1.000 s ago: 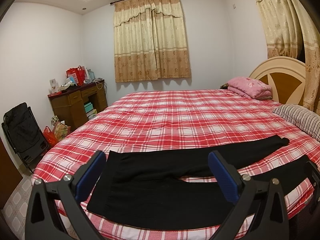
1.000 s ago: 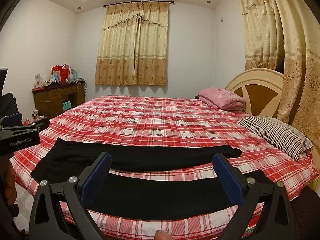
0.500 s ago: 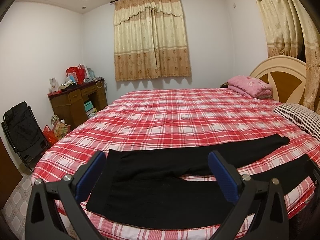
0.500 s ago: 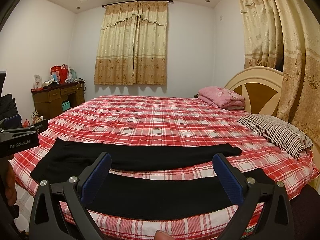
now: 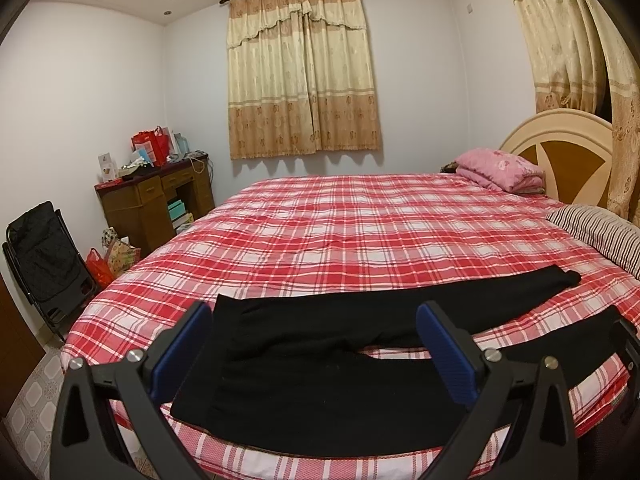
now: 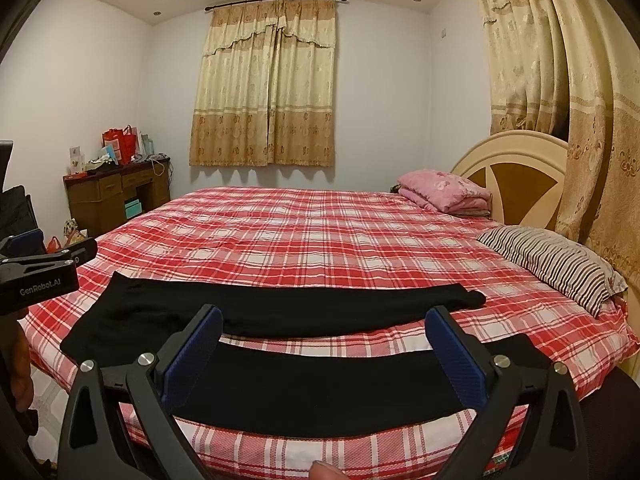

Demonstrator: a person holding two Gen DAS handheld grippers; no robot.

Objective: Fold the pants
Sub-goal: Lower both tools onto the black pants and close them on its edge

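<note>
Both grippers, left (image 5: 314, 350) and right (image 6: 324, 354), hang wide open and empty over the bed's (image 5: 360, 224) near edge.
Pants (image 5: 320, 360) lie flat, legs spread apart toward the headboard side; no fold made yet, so the whole task remains.

Left hand-held gripper (image 5: 314, 344), right hand-held gripper (image 6: 324, 346): black frames, blue ribbed pads, silver screws, white "GenRobot.AI" lettering.
</note>
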